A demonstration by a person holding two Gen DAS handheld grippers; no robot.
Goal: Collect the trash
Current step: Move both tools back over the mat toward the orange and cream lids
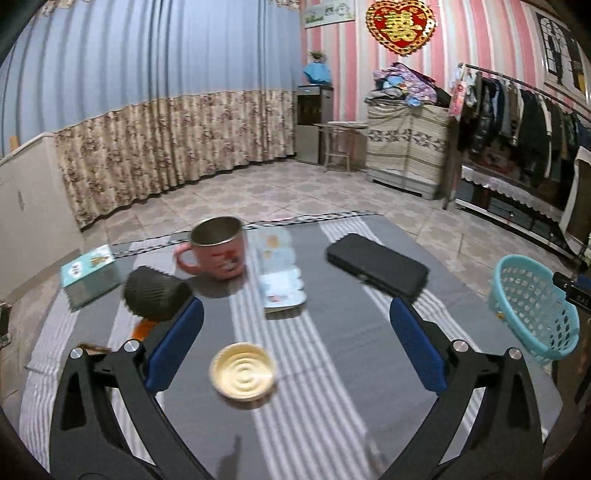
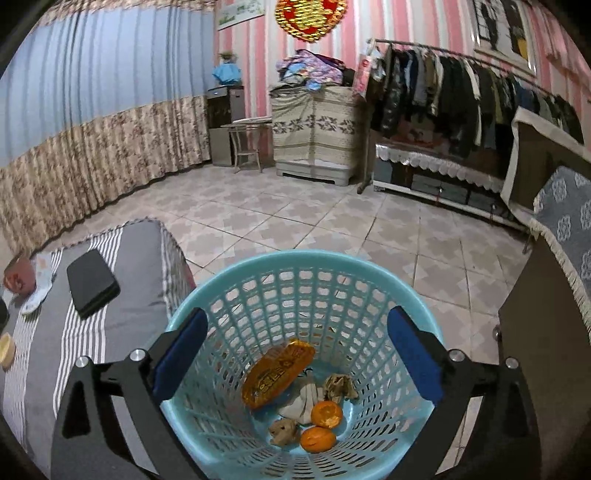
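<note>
Left gripper [image 1: 295,332]: jaws spread wide, nothing held, poised over the striped grey tablecloth [image 1: 332,350]. Between the blue pads [image 1: 173,347], resting apart from both: a round cream lid [image 1: 242,376]. Beyond the lid: pink mug [image 1: 216,251] with a printed figure, blurred and unreadable; beside it a pale printed packet [image 1: 280,273], text illegible. Left of the mug: dark ribbed cup [image 1: 155,293] on its side and a teal box [image 1: 90,275], label too blurred to read. Right of the mug: black case [image 1: 376,264]. Right gripper [image 2: 295,365]: jaws likewise wide apart, empty, held above the blue basket [image 2: 306,291] just beside the table's edge. Inside the basket: orange foil wrapper [image 2: 277,373] with gold characters, not legible, two orange peels [image 2: 325,414], crumpled scraps [image 2: 340,386]. On the far wall: red heart ornament [image 1: 400,26] bearing a gold double-happiness character.
</note>
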